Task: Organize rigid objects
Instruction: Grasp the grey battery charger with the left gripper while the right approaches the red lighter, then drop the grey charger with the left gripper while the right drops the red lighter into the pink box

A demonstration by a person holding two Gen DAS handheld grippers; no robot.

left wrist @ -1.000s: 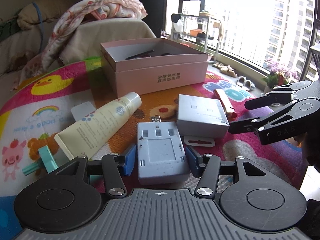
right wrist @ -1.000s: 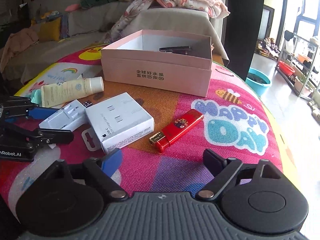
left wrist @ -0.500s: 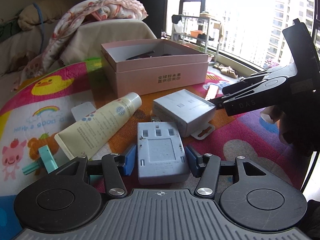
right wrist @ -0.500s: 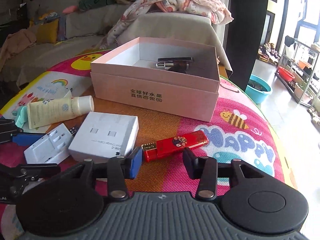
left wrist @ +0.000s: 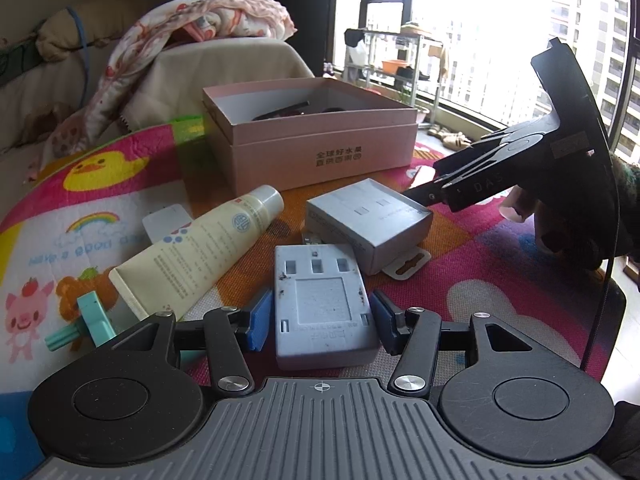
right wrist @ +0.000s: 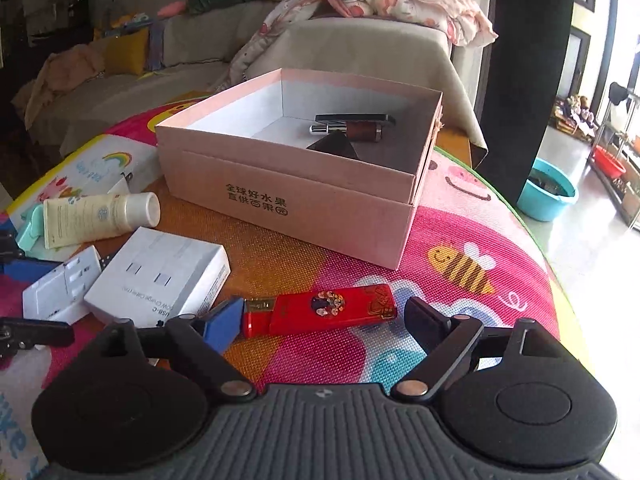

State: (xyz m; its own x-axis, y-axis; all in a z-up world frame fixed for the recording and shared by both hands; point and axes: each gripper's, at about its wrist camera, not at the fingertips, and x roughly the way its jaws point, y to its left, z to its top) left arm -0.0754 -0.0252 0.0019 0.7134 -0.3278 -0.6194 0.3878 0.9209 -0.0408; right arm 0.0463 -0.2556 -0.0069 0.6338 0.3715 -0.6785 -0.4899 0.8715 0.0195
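The right gripper (right wrist: 322, 318), jaws spread wide, straddles the glossy red rectangular lighter with a gold cap (right wrist: 320, 310), which lies flat on the colourful cartoon play mat (right wrist: 460, 240) at lower centre of the right wrist view. Its blue pad sits just beside the cap end while the dark pad stands off the far end, so closing along the lighter's length looks likely to slide or spin it rather than seat it. The slick casing could also squirt out.

In the left wrist view, the left gripper (left wrist: 318, 320) is released around the flat pale grey plastic charger block (left wrist: 322, 308), pads near both sides but not pressing. Lifting could nudge the white rectangular cardboard box (left wrist: 370, 220) just beyond it, or the cream squeeze tube (left wrist: 200, 252).

The open pink cardboard box (right wrist: 288, 208), centre frame, holds a dark slim bar, a brown and silver cylinder and a dark flat piece; much of its floor is bare.
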